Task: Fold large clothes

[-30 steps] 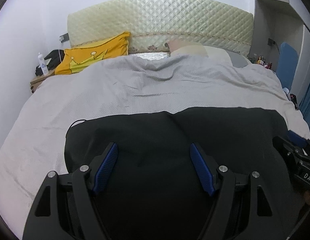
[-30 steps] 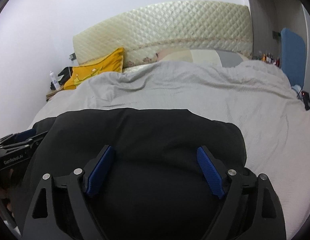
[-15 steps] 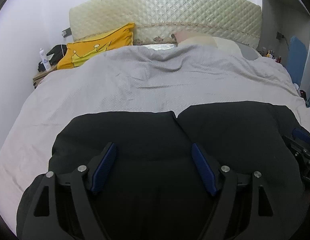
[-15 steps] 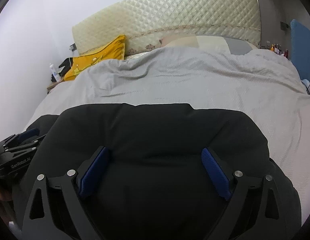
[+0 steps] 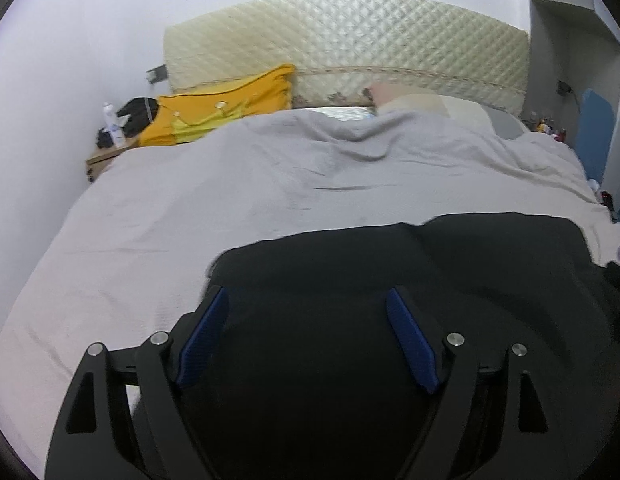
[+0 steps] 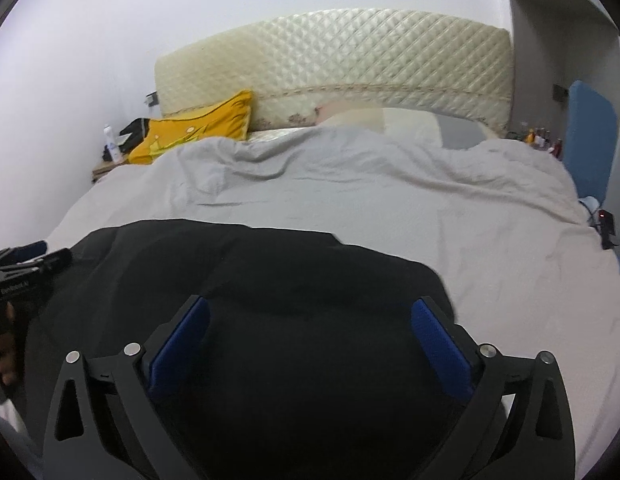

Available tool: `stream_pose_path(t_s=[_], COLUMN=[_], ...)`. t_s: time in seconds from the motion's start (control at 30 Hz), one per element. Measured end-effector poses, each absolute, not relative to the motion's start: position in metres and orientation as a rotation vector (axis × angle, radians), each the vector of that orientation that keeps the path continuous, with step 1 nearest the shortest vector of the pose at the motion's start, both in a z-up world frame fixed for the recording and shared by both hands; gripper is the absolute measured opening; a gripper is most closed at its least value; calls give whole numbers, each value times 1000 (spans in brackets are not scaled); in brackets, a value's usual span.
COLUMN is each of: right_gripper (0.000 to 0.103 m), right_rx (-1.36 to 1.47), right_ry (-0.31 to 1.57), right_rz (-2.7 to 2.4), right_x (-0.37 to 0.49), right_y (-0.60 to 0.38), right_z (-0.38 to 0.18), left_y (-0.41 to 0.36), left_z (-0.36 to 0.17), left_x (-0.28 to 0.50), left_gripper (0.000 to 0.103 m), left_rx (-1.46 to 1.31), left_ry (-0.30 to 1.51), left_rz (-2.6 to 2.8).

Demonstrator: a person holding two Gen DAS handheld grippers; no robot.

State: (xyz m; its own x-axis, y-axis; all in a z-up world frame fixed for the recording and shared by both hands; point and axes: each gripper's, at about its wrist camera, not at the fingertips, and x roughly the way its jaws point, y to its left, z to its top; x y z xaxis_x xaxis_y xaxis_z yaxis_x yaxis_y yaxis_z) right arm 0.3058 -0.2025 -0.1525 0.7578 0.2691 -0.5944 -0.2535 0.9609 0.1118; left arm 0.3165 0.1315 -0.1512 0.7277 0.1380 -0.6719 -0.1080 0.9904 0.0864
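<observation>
Nearest, the left gripper (image 5: 305, 300) and the right gripper (image 6: 310, 312) hover over a black garment (image 5: 390, 280), both with jaws opening, blue pads spread and pinching nothing; dark cloth lies between the fingers, unpressed. The garment rests on the near end of a grey bedspread (image 5: 269, 184). Beyond the bedspread, a yellow pillow (image 5: 225, 108) leans by the quilted cream headboard (image 5: 350, 48).

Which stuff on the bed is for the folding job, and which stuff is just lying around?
For the job:
- big black puffy garment spread on the grey bedspread
- left hand-held gripper, jaws opening, gripping nothing
- right hand-held gripper, jaws opening, gripping nothing

Just lying about:
- yellow cushion
- cream quilted headboard
- white bottle on the wooden bedside table
- blue panel
</observation>
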Motion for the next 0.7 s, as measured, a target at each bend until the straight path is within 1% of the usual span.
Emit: stream_pose_path(t_s=[0.17,0.23,0.37,0.6,0.7], right_gripper=[102,103,103,103,103], right_rx=[5,24,37,53,51], right_ry=[663,682,679,683,652], right_rz=[262,277,281,265,269], right_x=[307,309,310,299,286], right_y=[-211,-214,-215,-220,-222], right_z=[-168,-178,-188,-176,-154], left_y=[137,141,143,140,138], left_z=[-175,-183,-187,-171,-151], left_x=[325,322,324,317,303], left_gripper=[81,81,83,84,84], left_rx=[68,29,-7,-44,-113], left_ry=[791,802,816,845,844], left_rz=[141,112,91,82,14])
